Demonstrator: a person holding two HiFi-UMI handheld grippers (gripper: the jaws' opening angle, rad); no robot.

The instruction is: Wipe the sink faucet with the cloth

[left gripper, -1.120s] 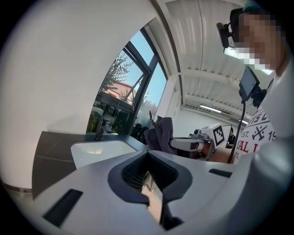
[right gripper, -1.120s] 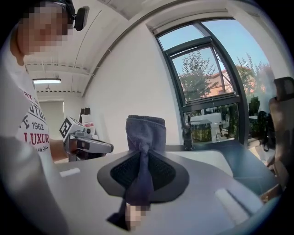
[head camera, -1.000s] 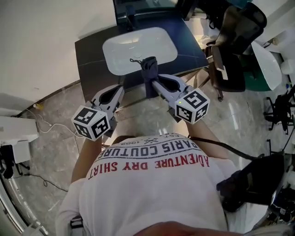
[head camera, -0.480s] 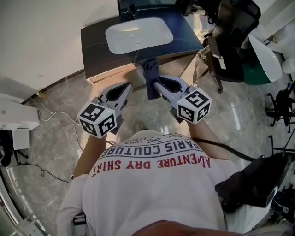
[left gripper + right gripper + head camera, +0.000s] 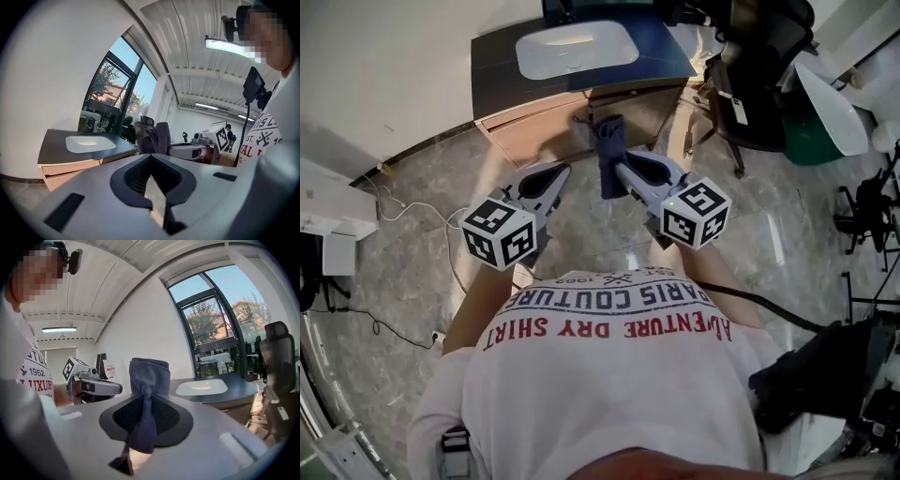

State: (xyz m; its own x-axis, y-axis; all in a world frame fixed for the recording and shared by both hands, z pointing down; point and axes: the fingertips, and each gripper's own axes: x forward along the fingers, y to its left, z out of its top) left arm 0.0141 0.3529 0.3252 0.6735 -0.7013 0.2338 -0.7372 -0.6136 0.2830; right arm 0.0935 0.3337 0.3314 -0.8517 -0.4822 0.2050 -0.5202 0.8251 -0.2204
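Backed both grippers off. Sink (image 5: pixel 577 49) was right under the right gripper (image 5: pixel 615 171) tips and now sits well ahead of them. Cloth (image 5: pixel 609 150) in its jaws has cleared the counter (image 5: pixel 670 61) edge. Left gripper (image 5: pixel 560 174) has closed in beside the right.

**Soft Cloth, Matt Plastic, Polished Stone**

The cloth (image 5: pixel 149 376) is soft, matt woven fabric. The right gripper (image 5: pixel 146 399) has a smooth matt plastic shell and ribbed pads (image 5: pixel 166 416). The sink (image 5: pixel 572 47) looks glossy, its counter (image 5: pixel 492 66) smooth, the floor (image 5: pixel 422 197) polished stone.
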